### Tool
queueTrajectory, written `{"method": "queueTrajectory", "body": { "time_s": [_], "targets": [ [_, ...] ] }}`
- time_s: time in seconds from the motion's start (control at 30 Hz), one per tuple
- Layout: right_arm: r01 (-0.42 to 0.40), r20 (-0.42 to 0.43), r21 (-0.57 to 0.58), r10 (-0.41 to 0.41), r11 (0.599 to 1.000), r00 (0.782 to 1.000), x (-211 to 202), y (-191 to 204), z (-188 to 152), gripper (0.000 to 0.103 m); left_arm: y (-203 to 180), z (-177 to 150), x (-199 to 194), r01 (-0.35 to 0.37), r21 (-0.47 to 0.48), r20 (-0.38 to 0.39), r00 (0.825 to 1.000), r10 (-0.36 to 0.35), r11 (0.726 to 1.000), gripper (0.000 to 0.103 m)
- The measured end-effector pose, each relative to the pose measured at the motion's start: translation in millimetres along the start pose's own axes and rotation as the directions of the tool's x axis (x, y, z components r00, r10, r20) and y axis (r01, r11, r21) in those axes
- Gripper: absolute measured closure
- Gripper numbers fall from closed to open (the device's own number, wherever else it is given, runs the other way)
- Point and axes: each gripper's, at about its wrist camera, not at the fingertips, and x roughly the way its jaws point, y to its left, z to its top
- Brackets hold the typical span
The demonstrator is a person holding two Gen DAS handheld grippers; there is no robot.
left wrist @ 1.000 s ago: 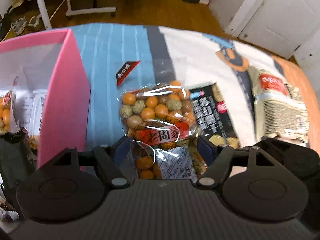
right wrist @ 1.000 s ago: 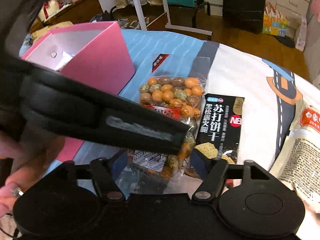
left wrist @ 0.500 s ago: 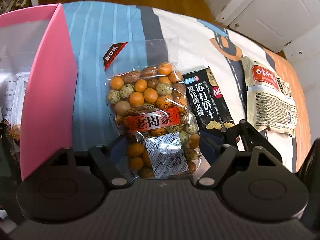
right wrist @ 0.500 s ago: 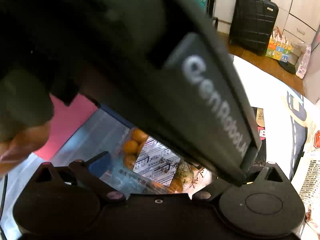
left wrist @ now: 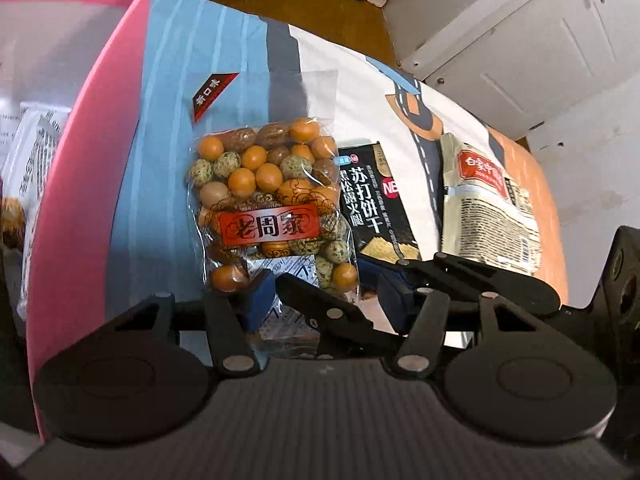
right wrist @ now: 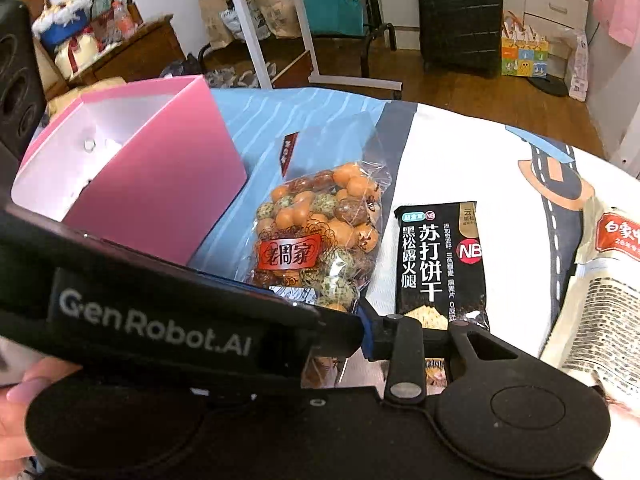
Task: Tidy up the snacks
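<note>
A clear bag of orange and green coated nuts (left wrist: 272,208) lies on the patterned cloth beside the pink box (left wrist: 92,152); it also shows in the right wrist view (right wrist: 320,248). My left gripper (left wrist: 324,300) is open, its blue pads either side of the bag's near end. My right gripper (right wrist: 320,320) is just to the right and partly under the left one, which hides its left finger; its right finger (right wrist: 372,332) shows near the bag's corner. A black cracker pack (left wrist: 376,204) lies right of the nuts, and a beige bag (left wrist: 488,208) further right.
The pink box (right wrist: 160,200) holds several white snack packs (left wrist: 36,152) at the left. The table edge curves at the far side; beyond it are a wooden floor, a white door (left wrist: 540,48), a black suitcase (right wrist: 460,12) and a white stand (right wrist: 312,40).
My left gripper has drawn back a little and swung slightly right. My right gripper has come in under the left one, whose body no longer fills the right wrist view. The nut bag stays put.
</note>
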Motion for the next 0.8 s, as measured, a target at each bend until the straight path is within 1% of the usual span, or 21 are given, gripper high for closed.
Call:
{"method": "queueTrajectory", "body": {
  "time_s": [0.07, 0.1, 0.13, 0.17, 0.2, 0.23, 0.3, 0.33, 0.37, 0.4, 0.43, 0.47, 0.5, 0.57, 0.63, 0.67, 0.7, 0.77, 0.8],
  "targets": [
    [0.008, -0.011, -0.015, -0.008, 1.000, 1.000, -7, 4, 0, 0.062, -3, -4, -4, 0.008, 0.005, 0.001, 1.000, -0.008, 1.000, 0.049],
    [0.028, -0.025, -0.035, -0.029, 0.999, 0.999, -13, 7, -2, 0.064, -5, -5, -6, 0.022, 0.007, -0.002, 1.000, -0.022, 1.000, 0.050],
    [0.055, -0.059, -0.035, -0.057, 0.998, 0.997, -16, 6, -3, 0.075, -7, -6, -8, 0.028, 0.013, -0.008, 1.000, -0.028, 1.000, 0.051],
    [0.047, -0.092, 0.026, -0.045, 0.999, 0.995, -14, -1, 6, 0.080, -9, -8, -10, 0.036, 0.025, -0.004, 0.999, -0.036, 0.999, 0.051],
    [0.015, -0.109, 0.092, -0.005, 0.996, 0.994, -17, -11, 7, 0.081, -13, -10, -11, 0.046, 0.043, -0.004, 0.999, -0.046, 0.998, 0.050],
    [-0.005, -0.113, 0.112, 0.018, 0.994, 0.993, -18, -16, 5, 0.085, -16, -11, -12, 0.040, 0.057, 0.006, 0.999, -0.040, 0.998, 0.051],
    [-0.006, -0.116, 0.097, 0.017, 0.995, 0.993, -17, -21, 2, 0.084, -24, -14, -12, -0.021, 0.093, 0.067, 0.998, 0.015, 0.995, 0.046],
    [-0.006, -0.118, 0.097, 0.018, 0.995, 0.993, -15, -22, 3, 0.084, -26, -15, -11, -0.062, 0.112, 0.105, 0.993, 0.050, 0.992, 0.042],
    [-0.010, -0.117, 0.104, 0.022, 0.995, 0.993, -14, -23, 4, 0.084, -29, -15, -9, -0.111, 0.126, 0.144, 0.985, 0.092, 0.986, 0.035],
    [-0.013, -0.112, 0.097, 0.024, 0.995, 0.993, -13, -24, 6, 0.084, -29, -16, -8, -0.166, 0.135, 0.190, 0.972, 0.139, 0.977, 0.032],
    [-0.014, -0.106, 0.086, 0.023, 0.996, 0.994, -13, -22, 6, 0.084, -29, -16, -6, -0.203, 0.139, 0.218, 0.961, 0.170, 0.969, 0.029],
    [-0.015, -0.100, 0.077, 0.023, 0.997, 0.995, -13, -22, 4, 0.083, -27, -16, -3, -0.245, 0.136, 0.244, 0.947, 0.208, 0.960, 0.029],
    [-0.017, -0.098, 0.074, 0.024, 0.997, 0.995, -11, -23, 4, 0.083, -25, -16, 0, -0.274, 0.129, 0.254, 0.938, 0.235, 0.953, 0.028],
    [-0.029, -0.094, 0.081, 0.037, 0.996, 0.995, -4, -26, 3, 0.082, -17, -12, 6, -0.261, 0.129, 0.233, 0.946, 0.226, 0.957, 0.027],
    [-0.050, -0.086, 0.093, 0.058, 0.994, 0.995, -5, -30, 4, 0.081, -18, -11, 7, -0.267, 0.125, 0.242, 0.942, 0.231, 0.956, 0.026],
    [-0.055, -0.083, 0.094, 0.063, 0.994, 0.995, -6, -31, 3, 0.080, -19, -11, 8, -0.268, 0.127, 0.243, 0.942, 0.232, 0.955, 0.023],
    [-0.055, -0.078, 0.088, 0.062, 0.995, 0.995, -5, -31, 2, 0.080, -19, -11, 9, -0.260, 0.132, 0.237, 0.945, 0.224, 0.957, 0.021],
    [-0.071, -0.065, 0.063, 0.075, 0.995, 0.995, -2, -33, 1, 0.076, -17, -15, 11, -0.229, 0.131, 0.212, 0.957, 0.199, 0.964, 0.011],
    [-0.083, -0.058, 0.050, 0.086, 0.995, 0.995, -2, -33, 0, 0.075, -13, -16, 12, -0.206, 0.109, 0.190, 0.965, 0.183, 0.972, 0.011]
  ]
}}
